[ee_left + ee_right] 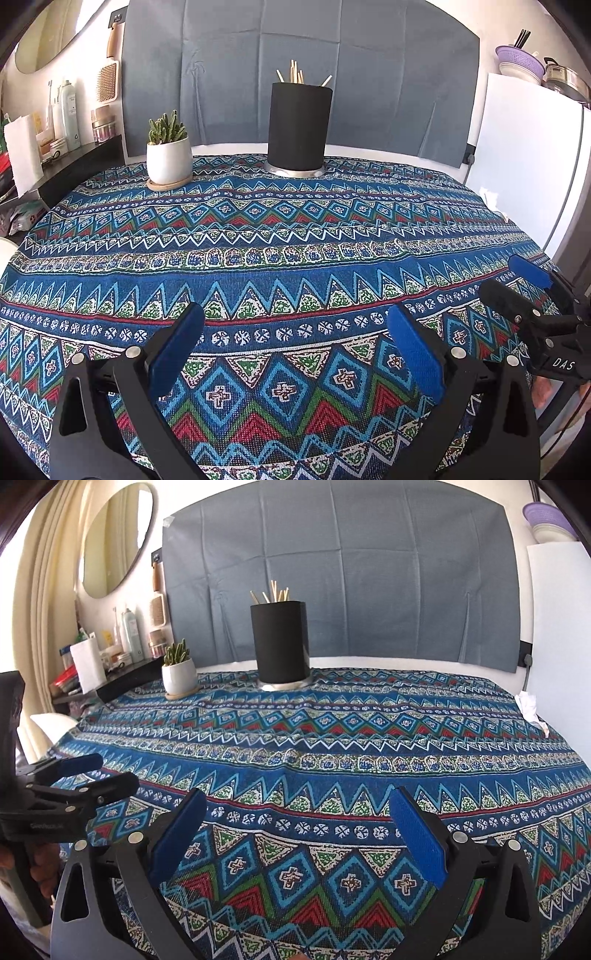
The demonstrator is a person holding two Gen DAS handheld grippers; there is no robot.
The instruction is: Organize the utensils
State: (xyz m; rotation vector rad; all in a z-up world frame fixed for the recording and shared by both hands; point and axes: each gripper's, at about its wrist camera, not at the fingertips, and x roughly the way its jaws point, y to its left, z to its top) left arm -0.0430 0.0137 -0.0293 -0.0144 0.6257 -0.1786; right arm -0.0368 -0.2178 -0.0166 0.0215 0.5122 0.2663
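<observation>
A black cylindrical holder (298, 127) stands upright at the far side of the patterned tablecloth (258, 258), with several wooden chopsticks (295, 72) sticking out of its top. It also shows in the right wrist view (280, 642), with the chopsticks (273, 592) above its rim. My left gripper (295, 325) is open and empty, low over the near part of the cloth. My right gripper (298, 806) is open and empty too, beside it. Each gripper shows in the other's view: the right one (517, 280) at the right edge, the left one (107, 771) at the left edge.
A small succulent in a white pot (169, 155) stands left of the holder. A dark shelf with bottles and jars (66, 118) lies off the table's left edge. A white appliance (524, 155) stands at the right. A grey cloth (295, 55) hangs on the wall behind.
</observation>
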